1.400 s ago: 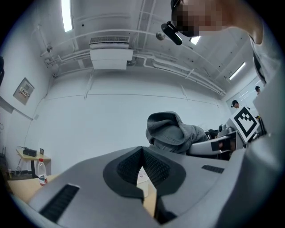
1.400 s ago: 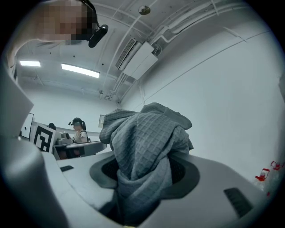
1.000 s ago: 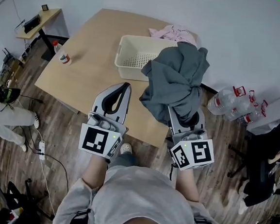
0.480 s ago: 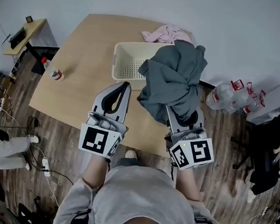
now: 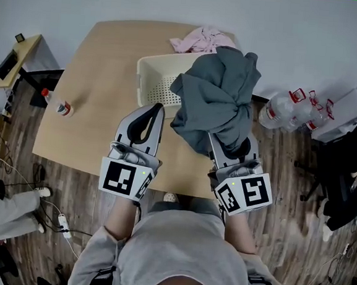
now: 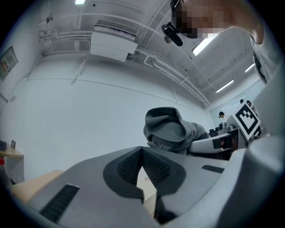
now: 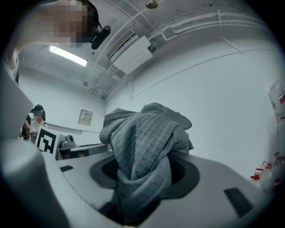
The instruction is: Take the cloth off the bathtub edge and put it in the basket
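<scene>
Grey waffle-weave cloth (image 5: pixel 216 102), bunched up and pinched between the jaws of the right gripper (image 7: pixel 141 178), held in the air over the wooden table (image 5: pixel 102 95), just in front of the cream basket (image 5: pixel 139 79) and partly covering its right side in the head view; not yet inside. Looks soft, light and limp, with loose folds flopping over the jaws, so probably drops easily but may catch on a pad when let go. Seems well taken at the thick gathered middle; needs no second grip, by this judgement. Left gripper (image 5: pixel 159 108) with jaws pressed together at the tips, carrying nothing, just beside the right one. Counting now: one grey cloth, one basket with small holes in its floor, one pink garment (image 5: pixel 200 40) lying behind the basket, one small bottle (image 5: pixel 62 106) on the left part of the table, two grippers. On the floor at the right, a group of large water bottles (image 5: pixel 287 111), at least two, exact number hard to tell.
</scene>
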`<state>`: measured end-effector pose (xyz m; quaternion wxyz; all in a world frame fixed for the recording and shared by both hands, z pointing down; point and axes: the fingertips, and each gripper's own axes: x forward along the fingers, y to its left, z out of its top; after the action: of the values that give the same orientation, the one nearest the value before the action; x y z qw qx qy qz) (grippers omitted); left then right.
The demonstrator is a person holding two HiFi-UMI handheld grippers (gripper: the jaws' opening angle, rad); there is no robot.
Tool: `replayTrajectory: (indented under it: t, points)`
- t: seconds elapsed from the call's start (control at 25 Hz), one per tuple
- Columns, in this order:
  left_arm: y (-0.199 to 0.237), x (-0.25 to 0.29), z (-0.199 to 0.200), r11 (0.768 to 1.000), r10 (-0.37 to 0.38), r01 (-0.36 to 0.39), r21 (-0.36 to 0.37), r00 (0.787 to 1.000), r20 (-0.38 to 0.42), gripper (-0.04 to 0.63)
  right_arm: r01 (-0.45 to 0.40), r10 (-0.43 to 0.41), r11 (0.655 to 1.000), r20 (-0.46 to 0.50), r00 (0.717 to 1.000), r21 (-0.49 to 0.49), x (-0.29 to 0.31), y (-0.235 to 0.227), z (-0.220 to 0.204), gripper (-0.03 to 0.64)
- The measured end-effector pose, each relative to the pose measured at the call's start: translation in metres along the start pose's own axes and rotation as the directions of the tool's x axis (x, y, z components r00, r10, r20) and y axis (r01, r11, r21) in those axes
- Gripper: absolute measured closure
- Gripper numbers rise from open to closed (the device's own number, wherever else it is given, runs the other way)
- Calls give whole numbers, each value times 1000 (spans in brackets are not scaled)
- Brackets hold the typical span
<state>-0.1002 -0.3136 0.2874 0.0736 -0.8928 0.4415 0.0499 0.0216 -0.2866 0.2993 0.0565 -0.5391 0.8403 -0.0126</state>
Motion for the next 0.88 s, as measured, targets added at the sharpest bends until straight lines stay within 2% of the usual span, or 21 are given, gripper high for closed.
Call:
replayTrajectory:
  t: [0.36, 0.88]
  points:
    - [6, 16, -8, 1000, -20, 20, -18, 1000, -4, 598, 26, -26, 1000, -16, 1000, -9, 12, -13, -3, 394]
    - [39, 34, -20, 997, 77, -78, -19, 996, -34, 598, -50, 49, 998, -42, 998, -24, 66, -34, -1, 396]
